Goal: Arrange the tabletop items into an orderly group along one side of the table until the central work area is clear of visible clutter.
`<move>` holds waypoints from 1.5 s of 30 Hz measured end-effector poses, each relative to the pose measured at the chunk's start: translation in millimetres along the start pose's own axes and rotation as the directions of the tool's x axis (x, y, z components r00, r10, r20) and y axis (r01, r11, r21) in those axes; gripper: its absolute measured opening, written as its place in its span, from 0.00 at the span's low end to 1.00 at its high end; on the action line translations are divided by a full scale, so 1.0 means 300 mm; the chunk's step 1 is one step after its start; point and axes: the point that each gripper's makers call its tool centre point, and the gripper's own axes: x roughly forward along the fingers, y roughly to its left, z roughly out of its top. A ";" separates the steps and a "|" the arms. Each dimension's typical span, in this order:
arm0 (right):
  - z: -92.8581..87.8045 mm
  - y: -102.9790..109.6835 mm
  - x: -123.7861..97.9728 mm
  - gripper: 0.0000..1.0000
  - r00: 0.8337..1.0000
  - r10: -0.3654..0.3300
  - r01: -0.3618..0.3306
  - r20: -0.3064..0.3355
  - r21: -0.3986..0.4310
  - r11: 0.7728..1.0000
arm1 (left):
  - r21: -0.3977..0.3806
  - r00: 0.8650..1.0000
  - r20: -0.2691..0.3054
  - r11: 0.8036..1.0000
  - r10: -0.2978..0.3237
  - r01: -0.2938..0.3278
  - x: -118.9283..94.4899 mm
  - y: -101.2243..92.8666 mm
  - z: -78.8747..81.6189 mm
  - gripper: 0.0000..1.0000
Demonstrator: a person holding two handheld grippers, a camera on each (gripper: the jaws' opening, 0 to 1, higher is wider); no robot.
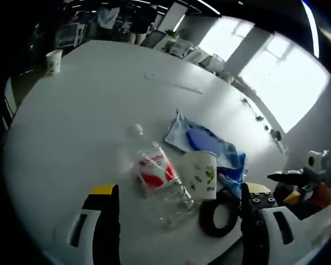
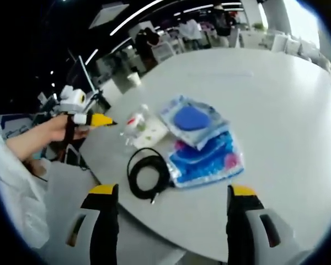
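Note:
A clear plastic bottle (image 1: pixel 157 179) with a red label lies on its side on the white table (image 1: pixel 71 127), white cap (image 1: pixel 135 130) pointing away. Beside it lies a paper cup (image 1: pixel 201 174) with green print, then blue packets (image 1: pixel 207 143) and a coiled black cable (image 1: pixel 219 216). My left gripper (image 1: pixel 180 193) is open, its jaws wide apart just short of the bottle. In the right gripper view the cable (image 2: pixel 149 174), blue packets (image 2: pixel 201 143), bottle (image 2: pixel 133 124) and cup (image 2: pixel 153 132) lie ahead of my open right gripper (image 2: pixel 171 190), which holds nothing. The left gripper (image 2: pixel 91 118) hovers at the table edge.
A second paper cup (image 1: pixel 54 61) stands near the far edge, also seen as a small cup (image 2: pixel 134 78). The right gripper (image 1: pixel 303 179) shows off the table's right side. People and chairs stand beyond the table. A hand (image 2: pixel 47 135) holds the left gripper.

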 end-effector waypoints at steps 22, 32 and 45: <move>-0.062 0.003 0.008 0.77 0.999 0.003 -0.002 -0.033 0.030 1.000 | -0.149 0.988 -0.033 0.977 0.149 -0.152 0.062 0.073 -0.017 0.75; -0.055 -0.017 -0.001 0.77 1.000 -0.007 0.008 -0.028 0.036 0.999 | -0.185 0.983 -0.053 0.965 0.177 -0.184 0.082 0.086 -0.038 0.71; -0.075 -0.016 0.011 0.76 0.999 0.003 -0.001 -0.049 0.040 0.999 | -0.200 0.970 -0.082 0.950 0.227 -0.239 0.115 0.071 -0.050 0.68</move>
